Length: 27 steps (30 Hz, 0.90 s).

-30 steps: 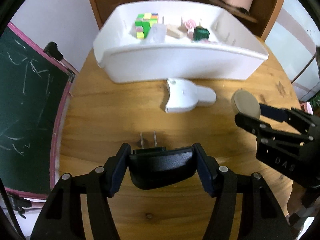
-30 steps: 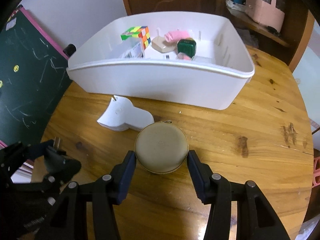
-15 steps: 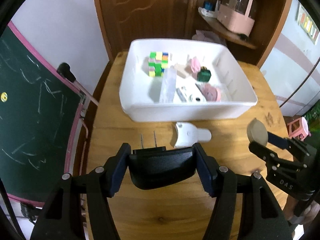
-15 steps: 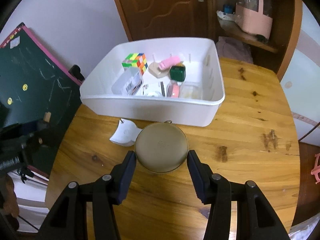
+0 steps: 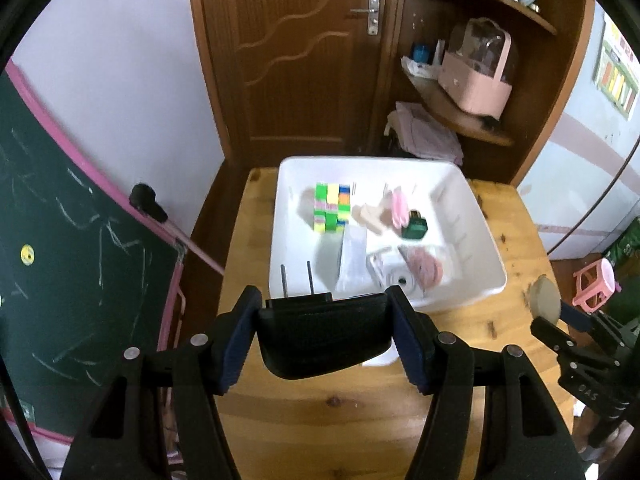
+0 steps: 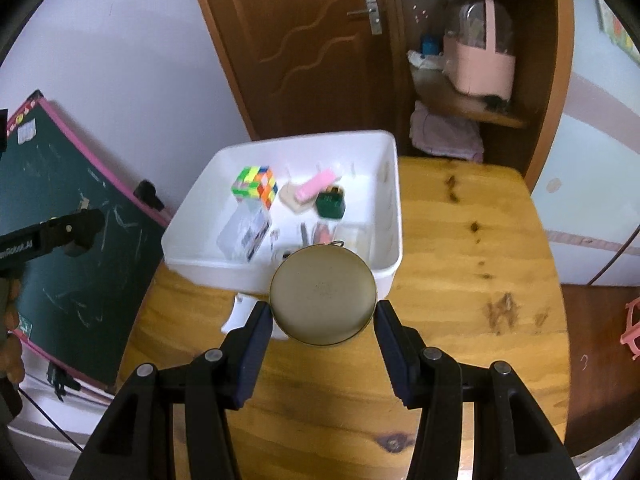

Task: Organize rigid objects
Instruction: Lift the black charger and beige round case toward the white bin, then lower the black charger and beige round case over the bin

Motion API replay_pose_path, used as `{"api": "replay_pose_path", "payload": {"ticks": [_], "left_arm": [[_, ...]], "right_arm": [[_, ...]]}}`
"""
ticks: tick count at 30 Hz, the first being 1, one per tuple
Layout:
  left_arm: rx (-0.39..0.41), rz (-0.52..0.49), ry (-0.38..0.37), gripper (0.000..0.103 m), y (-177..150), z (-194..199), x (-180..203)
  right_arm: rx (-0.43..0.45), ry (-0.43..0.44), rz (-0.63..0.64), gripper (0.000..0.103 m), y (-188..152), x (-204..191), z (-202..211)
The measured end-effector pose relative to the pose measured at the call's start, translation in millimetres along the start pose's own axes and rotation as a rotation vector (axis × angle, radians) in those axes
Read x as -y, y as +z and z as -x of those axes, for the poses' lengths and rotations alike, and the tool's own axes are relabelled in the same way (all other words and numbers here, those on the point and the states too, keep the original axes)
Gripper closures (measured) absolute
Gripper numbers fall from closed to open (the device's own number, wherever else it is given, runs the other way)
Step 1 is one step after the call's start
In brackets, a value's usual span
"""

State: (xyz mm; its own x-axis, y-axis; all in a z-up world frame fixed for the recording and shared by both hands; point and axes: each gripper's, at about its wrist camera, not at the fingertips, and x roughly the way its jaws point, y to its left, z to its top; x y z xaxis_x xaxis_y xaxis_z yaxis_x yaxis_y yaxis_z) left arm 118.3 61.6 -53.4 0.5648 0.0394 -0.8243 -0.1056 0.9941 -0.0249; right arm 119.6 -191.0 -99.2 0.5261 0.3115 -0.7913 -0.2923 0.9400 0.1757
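Observation:
My left gripper (image 5: pixel 326 336) is shut on a black plug adapter (image 5: pixel 324 336) with two metal prongs, held high above the near edge of the white bin (image 5: pixel 486 236). My right gripper (image 6: pixel 323 320) is shut on a round tan tin (image 6: pixel 323 296), also held high above the table near the bin's (image 6: pixel 394 200) front edge. The bin holds a colourful puzzle cube (image 6: pixel 256 184), a green box (image 6: pixel 330 204), a pink piece (image 6: pixel 316 184) and a clear case (image 6: pixel 244 232). A white scoop-shaped object (image 6: pixel 240 314) lies on the table, partly hidden by the tin.
The round wooden table (image 6: pixel 472 280) stands by a brown door (image 6: pixel 304 40). A green chalkboard (image 5: pixel 72 240) leans at the left. A wooden shelf with a pink container (image 5: pixel 476 76) is behind the bin. My right gripper also shows in the left wrist view (image 5: pixel 560 320).
Both grippers have risen well above the table with their objects still held. The bin now looks smaller and lies below, and the plug and tin sit over its near edge.

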Motion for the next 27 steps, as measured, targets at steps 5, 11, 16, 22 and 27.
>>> {"api": "replay_pose_path", "payload": {"ticks": [5, 11, 16, 22, 27], "left_arm": [[0.036, -0.001, -0.002, 0.036, 32.0, 6.0, -7.3], [0.072, -0.023, -0.016, 0.036, 68.7, 5.6, -8.1], [0.076, -0.037, -0.039, 0.036, 95.4, -4.9, -5.0], [0.06, -0.044, -0.075, 0.036, 123.0, -23.5, -3.1], [-0.017, 0.013, -0.167, 0.036, 143.2, -51.5, -9.4]], "right_arm": [[0.054, -0.005, -0.003, 0.05, 31.3, 7.6, 14.4], [0.101, -0.034, 0.008, 0.05, 69.7, 14.0, 20.5], [0.14, -0.056, 0.023, 0.05, 100.1, 16.0, 19.0], [0.153, -0.069, 0.029, 0.05, 129.5, 17.2, 5.3], [0.119, -0.056, 0.019, 0.05, 149.6, 15.0, -17.1]]}}
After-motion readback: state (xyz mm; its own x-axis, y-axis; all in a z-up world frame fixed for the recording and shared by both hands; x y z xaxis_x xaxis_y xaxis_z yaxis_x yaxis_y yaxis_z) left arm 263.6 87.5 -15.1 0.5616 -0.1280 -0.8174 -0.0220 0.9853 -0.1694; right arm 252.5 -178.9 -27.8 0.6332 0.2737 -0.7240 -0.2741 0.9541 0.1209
